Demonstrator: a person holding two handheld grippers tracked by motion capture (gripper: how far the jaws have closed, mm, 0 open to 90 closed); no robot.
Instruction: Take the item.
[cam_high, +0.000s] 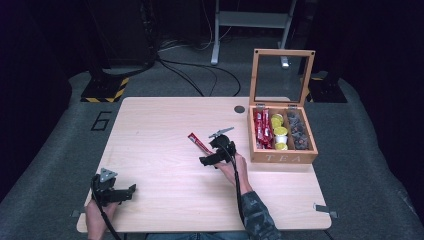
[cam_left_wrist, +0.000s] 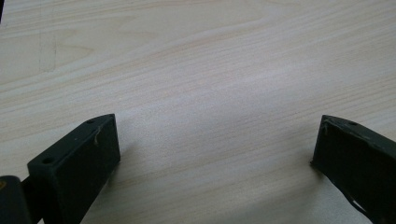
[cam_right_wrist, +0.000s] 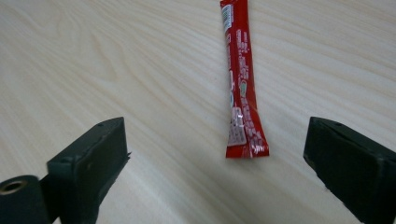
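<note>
Black jaws of the right gripper (cam_right_wrist: 217, 154) stand wide apart, grasping nothing, with the near end of a red sachet (cam_right_wrist: 240, 84) lying flat on the table (cam_high: 160, 130) between them. The left gripper (cam_left_wrist: 215, 144) is likewise spread over bare wood near the front left corner. Beyond, the open tea box (cam_high: 282, 135) holds more red sachets, yellow cups and, seemingly, dark pods. The sachet is out but not gripped; whether it is coming or going is unclear.
</note>
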